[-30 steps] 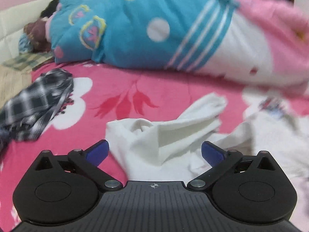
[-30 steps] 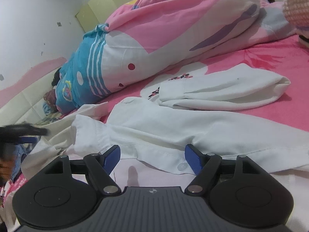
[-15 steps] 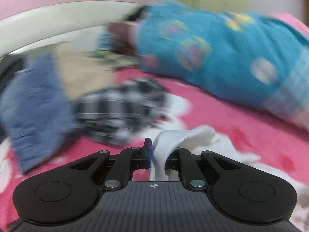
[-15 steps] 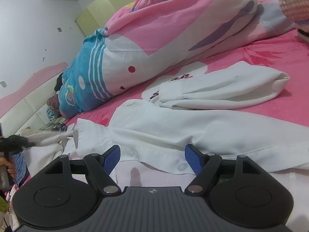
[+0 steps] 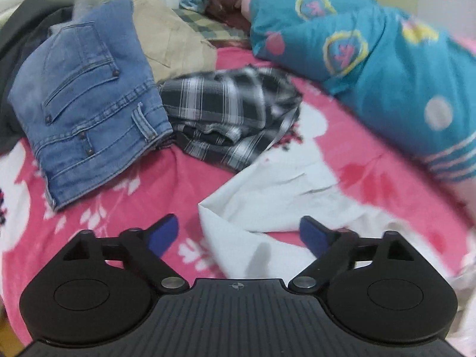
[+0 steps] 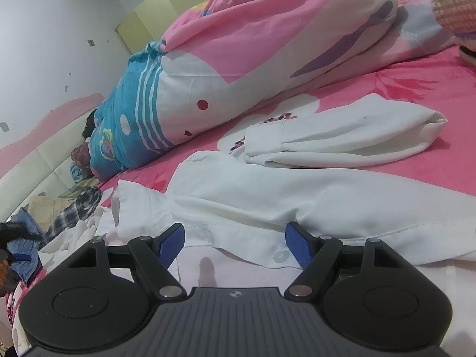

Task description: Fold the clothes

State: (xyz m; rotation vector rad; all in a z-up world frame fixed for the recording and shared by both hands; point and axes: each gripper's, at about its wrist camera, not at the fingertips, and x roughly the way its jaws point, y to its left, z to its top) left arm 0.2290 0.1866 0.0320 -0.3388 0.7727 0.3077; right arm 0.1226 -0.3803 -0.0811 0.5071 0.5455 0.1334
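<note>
The white shirt [image 6: 297, 196] lies spread across the pink bed [image 5: 104, 202], one sleeve pulled out toward the jeans [image 5: 89, 104] and plaid shirt [image 5: 226, 113]. The left gripper [image 5: 238, 233] hangs over that sleeve, its fingers opening with cloth between but not pinched. The right gripper [image 6: 235, 242] hovers open above the button edge. This looks like laying-out; next comes pinching an edge to fold inward.

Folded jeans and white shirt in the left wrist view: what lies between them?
Mostly bare pink bedsheet separates the folded jeans from the white shirt; farther back, a crumpled plaid garment fills the gap. The left wrist view shows this.
</note>
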